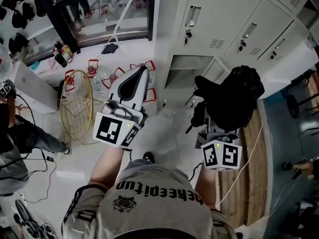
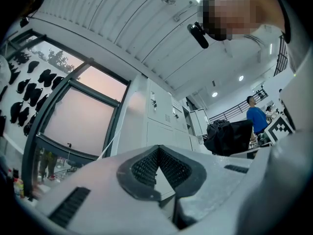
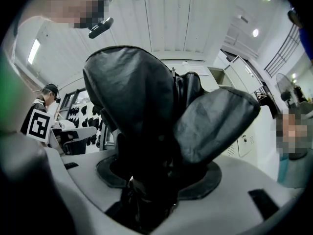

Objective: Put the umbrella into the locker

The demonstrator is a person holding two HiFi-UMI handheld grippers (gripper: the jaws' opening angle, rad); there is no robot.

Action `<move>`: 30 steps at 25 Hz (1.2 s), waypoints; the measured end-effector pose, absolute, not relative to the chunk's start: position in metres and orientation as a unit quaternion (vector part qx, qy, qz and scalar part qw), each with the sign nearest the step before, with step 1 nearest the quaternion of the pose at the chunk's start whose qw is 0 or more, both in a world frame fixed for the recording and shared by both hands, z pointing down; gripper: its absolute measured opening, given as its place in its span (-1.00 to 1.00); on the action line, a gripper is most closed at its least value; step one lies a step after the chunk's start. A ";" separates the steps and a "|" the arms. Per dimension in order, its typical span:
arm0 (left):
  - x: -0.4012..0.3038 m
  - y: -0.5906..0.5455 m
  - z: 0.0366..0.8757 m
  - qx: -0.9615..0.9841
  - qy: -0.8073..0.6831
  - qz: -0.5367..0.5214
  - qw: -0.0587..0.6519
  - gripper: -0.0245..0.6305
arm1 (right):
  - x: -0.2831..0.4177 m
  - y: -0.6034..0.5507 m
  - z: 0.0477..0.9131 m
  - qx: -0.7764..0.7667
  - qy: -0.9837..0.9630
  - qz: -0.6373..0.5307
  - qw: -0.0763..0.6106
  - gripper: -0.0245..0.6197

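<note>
Progress, as I judge it, stands at about the halfway mark: the pick-up is done and the stowing is not begun. My right claw (image 3: 155, 177) is closed on the folded black umbrella (image 3: 146, 106), its jaws standing wide only because the bundle of cloth fills the whole gap between them. The fabric bulges up and out above the jaws, and something dark hangs below them, a strap or the handle end, I cannot tell which. My left claw (image 2: 157, 150) has its jaw tips drawn together with nothing between them, so it carries nothing and is free to help. In the head view the umbrella sits out ahead of me on my right, over the floor (image 1: 169, 128) and apart from the bank of grey lockers (image 1: 264, 21) that runs across the top. The upper doors (image 1: 204, 24) there are closed. One lower compartment (image 1: 192, 63) looks open, with a door swung out beside it, though from this angle I cannot be sure. No part of the umbrella is inside any locker. What is left, as I read it, is to carry the umbrella to that open compartment, push it in, release it and draw the claw clear.
</note>
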State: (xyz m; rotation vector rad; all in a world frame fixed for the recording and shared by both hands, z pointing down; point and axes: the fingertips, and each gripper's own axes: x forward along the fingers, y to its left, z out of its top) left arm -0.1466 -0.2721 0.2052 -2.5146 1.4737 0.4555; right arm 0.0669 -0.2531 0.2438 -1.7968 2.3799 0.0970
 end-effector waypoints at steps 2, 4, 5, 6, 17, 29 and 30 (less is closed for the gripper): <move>-0.148 -0.280 0.207 -0.853 0.489 0.154 0.093 -0.92 | 0.065 -0.259 0.246 -0.606 0.791 0.029 0.078 -0.15; -0.149 -0.287 0.210 -0.857 0.483 0.154 0.091 -0.92 | 0.064 -0.264 0.249 -0.611 0.788 0.025 0.075 -0.15; -0.149 -0.290 0.211 -0.859 0.481 0.154 0.090 -0.92 | 0.063 -0.266 0.251 -0.613 0.787 0.023 0.073 -0.15; -0.150 -0.293 0.213 -0.860 0.479 0.153 0.088 -0.92 | 0.062 -0.269 0.253 -0.614 0.786 0.021 0.071 -0.15; -0.144 -0.317 0.247 -0.871 0.469 0.137 0.049 -0.92 | 0.061 -0.292 0.306 -0.618 0.785 -0.035 0.017 -0.15; -0.148 -0.349 0.286 -0.869 0.481 0.114 0.024 -0.92 | 0.066 -0.330 0.404 -0.613 0.777 -0.133 -0.049 -0.15; -0.149 -0.353 0.290 -0.868 0.483 0.112 0.022 -0.92 | 0.066 -0.335 0.413 -0.611 0.777 -0.140 -0.056 -0.15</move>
